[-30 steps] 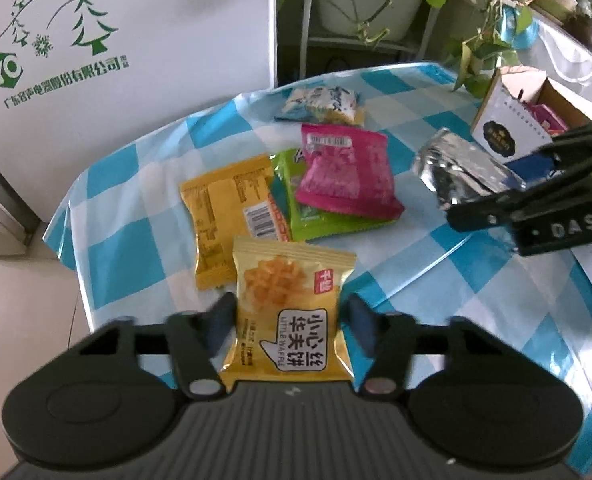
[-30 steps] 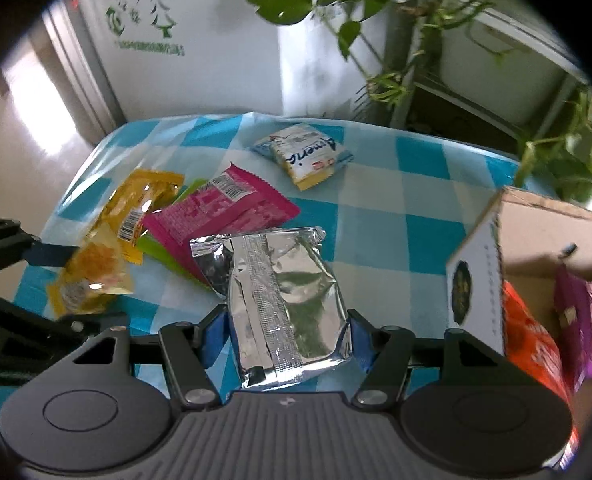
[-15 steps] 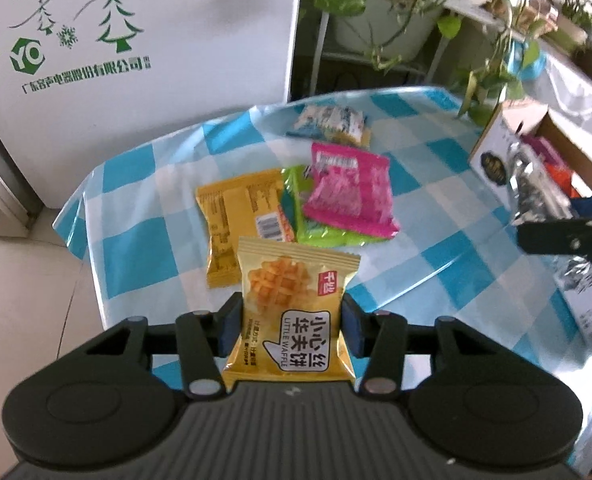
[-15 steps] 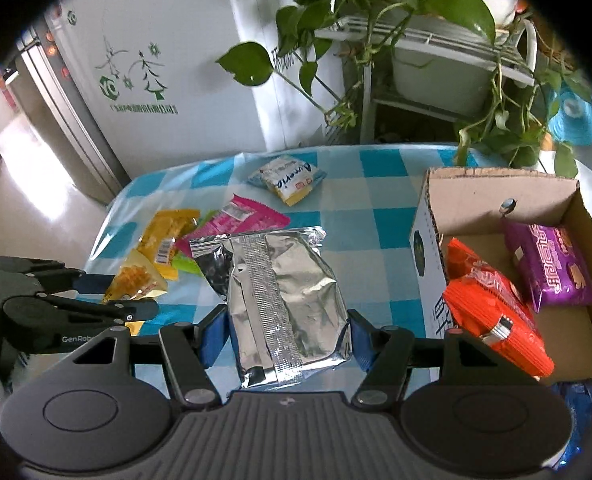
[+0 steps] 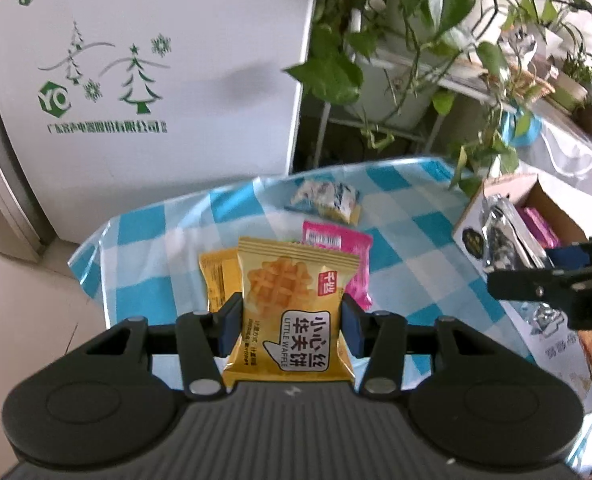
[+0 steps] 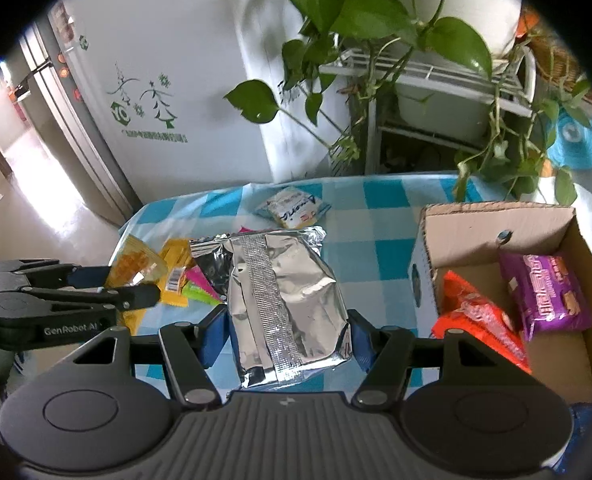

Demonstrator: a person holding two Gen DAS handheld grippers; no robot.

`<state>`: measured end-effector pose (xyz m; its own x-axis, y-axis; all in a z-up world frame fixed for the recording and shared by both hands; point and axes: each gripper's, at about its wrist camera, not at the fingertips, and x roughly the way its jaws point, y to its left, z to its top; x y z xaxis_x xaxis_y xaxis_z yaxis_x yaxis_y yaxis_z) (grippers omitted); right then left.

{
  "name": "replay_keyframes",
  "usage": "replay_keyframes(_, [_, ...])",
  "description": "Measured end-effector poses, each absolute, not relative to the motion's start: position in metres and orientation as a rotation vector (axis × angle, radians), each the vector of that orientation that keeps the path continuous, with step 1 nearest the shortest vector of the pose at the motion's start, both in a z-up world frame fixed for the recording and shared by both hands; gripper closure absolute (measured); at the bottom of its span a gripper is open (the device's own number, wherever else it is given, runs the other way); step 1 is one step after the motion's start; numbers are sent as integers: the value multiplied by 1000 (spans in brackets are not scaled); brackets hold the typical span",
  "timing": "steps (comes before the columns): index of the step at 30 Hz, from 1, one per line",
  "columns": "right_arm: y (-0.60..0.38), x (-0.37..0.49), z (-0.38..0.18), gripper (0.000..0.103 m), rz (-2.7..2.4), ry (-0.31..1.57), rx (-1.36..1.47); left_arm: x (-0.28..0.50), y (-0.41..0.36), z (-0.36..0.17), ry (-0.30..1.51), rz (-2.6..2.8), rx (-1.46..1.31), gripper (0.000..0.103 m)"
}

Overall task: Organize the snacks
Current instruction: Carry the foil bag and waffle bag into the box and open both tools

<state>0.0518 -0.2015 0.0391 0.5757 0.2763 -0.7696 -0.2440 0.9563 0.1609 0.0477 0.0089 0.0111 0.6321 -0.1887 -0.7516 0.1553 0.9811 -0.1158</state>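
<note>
My left gripper (image 5: pixel 290 324) is shut on a yellow waffle packet (image 5: pixel 292 308) and holds it above the blue-checked table (image 5: pixel 408 248). My right gripper (image 6: pixel 286 334) is shut on a silver foil packet (image 6: pixel 284 300), raised left of the open cardboard box (image 6: pixel 492 224). The box holds an orange packet (image 6: pixel 476 320) and a purple packet (image 6: pixel 544 292). In the left wrist view the right gripper (image 5: pixel 552 284) and the silver packet (image 5: pixel 504 236) are at the box (image 5: pixel 536 188). A pink packet (image 5: pixel 348 248), a yellow packet (image 5: pixel 216 276) and a white-blue packet (image 5: pixel 328 200) lie on the table.
A white refrigerator (image 5: pixel 136 80) stands behind the table. Potted plants on a rack (image 6: pixel 416 60) hang over the far edge. The table's left edge (image 5: pixel 92 256) drops to the floor. A green packet (image 6: pixel 200 292) lies under the pink one.
Both grippers have risen with their packets. The right gripper has carried the silver packet right, to beside the box. The left one has lifted the waffle packet off the table.
</note>
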Motion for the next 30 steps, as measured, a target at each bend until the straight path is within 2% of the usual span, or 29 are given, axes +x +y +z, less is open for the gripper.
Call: replay_keyframes(30, [-293, 28, 76, 34, 131, 784, 145, 32, -57, 28, 743, -276, -20, 54])
